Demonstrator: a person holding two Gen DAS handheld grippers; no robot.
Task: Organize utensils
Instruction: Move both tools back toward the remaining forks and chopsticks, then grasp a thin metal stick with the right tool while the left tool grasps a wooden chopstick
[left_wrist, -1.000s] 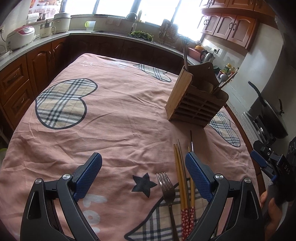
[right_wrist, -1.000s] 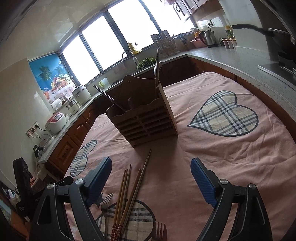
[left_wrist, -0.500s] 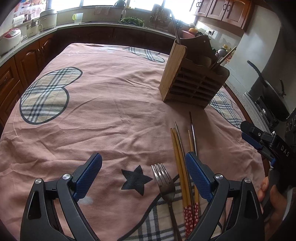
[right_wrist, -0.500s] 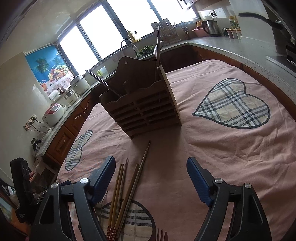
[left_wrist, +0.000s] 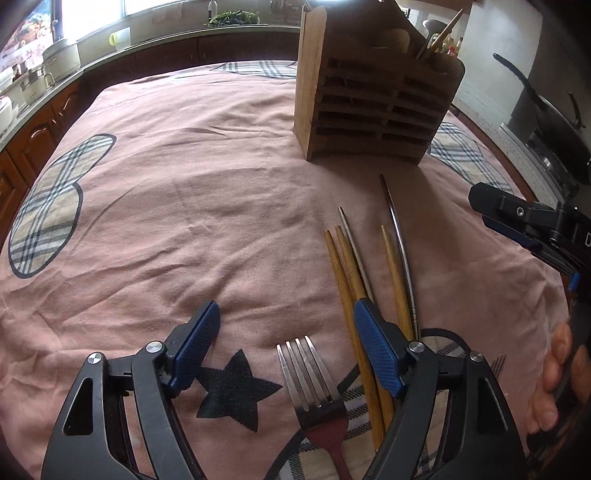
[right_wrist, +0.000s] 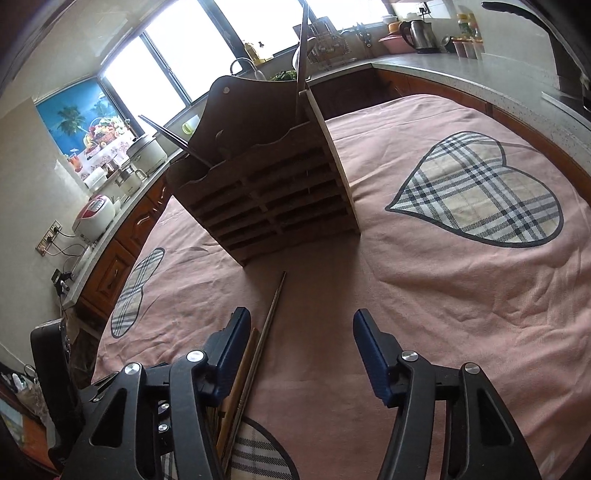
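Observation:
A wooden slatted utensil holder (left_wrist: 376, 99) stands on the pink tablecloth with a few utensils in it; it also shows in the right wrist view (right_wrist: 273, 195). A metal fork (left_wrist: 314, 391) lies between my open left gripper's (left_wrist: 286, 336) fingers. Several wooden chopsticks (left_wrist: 347, 280) and metal chopsticks (left_wrist: 400, 236) lie beside its right finger. My right gripper (right_wrist: 301, 347) is open and empty, low over the cloth, with the chopsticks (right_wrist: 264, 339) by its left finger.
The pink tablecloth (left_wrist: 184, 192) carries plaid hearts (right_wrist: 480, 199) and a black star (left_wrist: 232, 391). Kitchen counters with a rice cooker (right_wrist: 94, 214) and a kettle (right_wrist: 417, 31) ring the table. A wok (left_wrist: 554, 122) sits at the right.
Both grippers have moved forward and lower toward the holder and the utensils. The fork now lies between the left fingers. Both stay open.

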